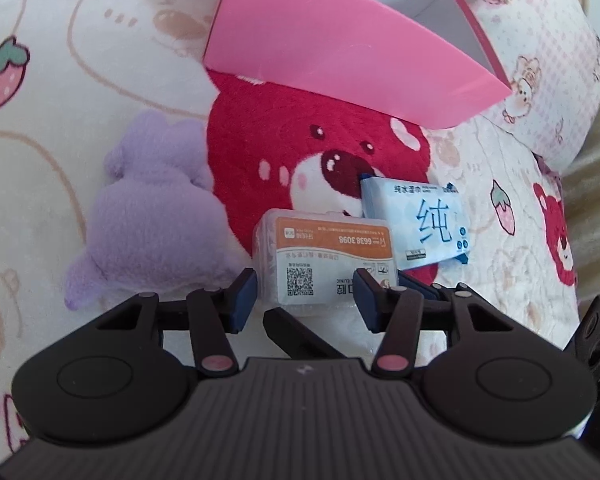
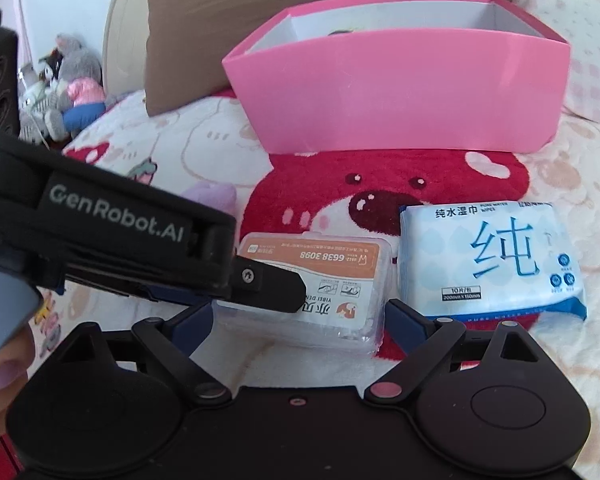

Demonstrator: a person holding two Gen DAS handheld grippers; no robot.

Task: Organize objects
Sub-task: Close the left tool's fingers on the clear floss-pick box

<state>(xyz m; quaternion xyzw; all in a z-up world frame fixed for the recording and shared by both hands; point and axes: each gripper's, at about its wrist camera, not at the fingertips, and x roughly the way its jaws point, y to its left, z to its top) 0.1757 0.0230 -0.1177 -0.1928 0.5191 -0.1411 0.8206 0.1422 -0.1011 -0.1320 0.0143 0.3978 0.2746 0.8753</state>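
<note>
Clear plastic box (image 1: 326, 254) on the red bear blanket (image 1: 260, 148), gripped sideways between left gripper (image 1: 306, 294) pads. Long side across, label upside down. Right gripper (image 2: 298, 320) wide around it, not touching.

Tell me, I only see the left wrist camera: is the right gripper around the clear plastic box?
Observer: Yes. The right gripper stands open, a pad on either side of the clear plastic box, not pressing.
Operator: Anything inside the pink box?
Observer: Over the near wall of the pink box only a small dark shape shows; the rest is hidden.
Operator: Anything off to the left?
Observer: A grey stuffed toy sits at the far left, by the wall.
</note>
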